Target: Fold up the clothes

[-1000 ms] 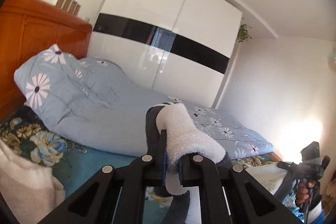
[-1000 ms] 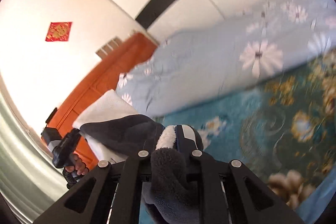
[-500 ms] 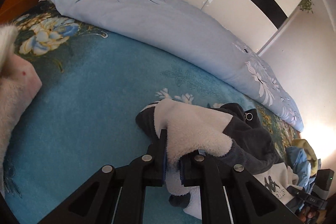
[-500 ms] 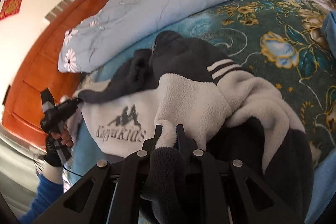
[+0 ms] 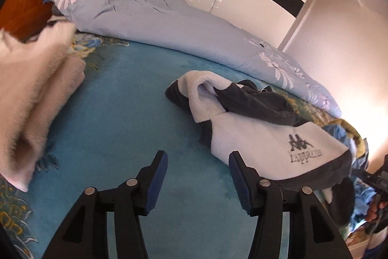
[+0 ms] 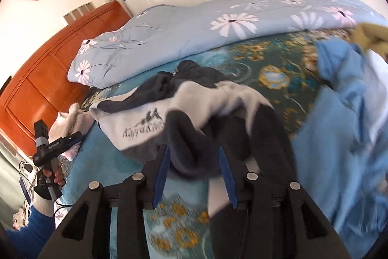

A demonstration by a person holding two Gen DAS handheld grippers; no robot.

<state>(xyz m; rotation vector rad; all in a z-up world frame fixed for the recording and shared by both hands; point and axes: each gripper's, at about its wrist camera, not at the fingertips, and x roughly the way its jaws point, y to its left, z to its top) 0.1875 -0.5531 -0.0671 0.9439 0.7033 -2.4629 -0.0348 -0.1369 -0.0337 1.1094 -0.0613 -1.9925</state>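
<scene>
A white and dark grey fleece jacket (image 5: 262, 135) with a logo lies crumpled on the teal bed sheet (image 5: 126, 113). It also shows in the right wrist view (image 6: 184, 113). My left gripper (image 5: 197, 180) is open and empty, just in front of the jacket's near edge. My right gripper (image 6: 194, 171) is open, with a dark fold of the jacket lying loose between its fingers. The left gripper (image 6: 60, 141) and its hand show at the left of the right wrist view.
A light blue flowered duvet (image 5: 157, 13) lies along the far side of the bed. Folded pale fluffy clothes (image 5: 31, 84) sit at the left. A heap of blue clothes (image 6: 344, 128) lies at the right. An orange wooden headboard (image 6: 48, 64) stands behind.
Both grippers held the jacket up, lowered it onto the bed, and have now opened and let go. The jacket now lies on the sheet.
</scene>
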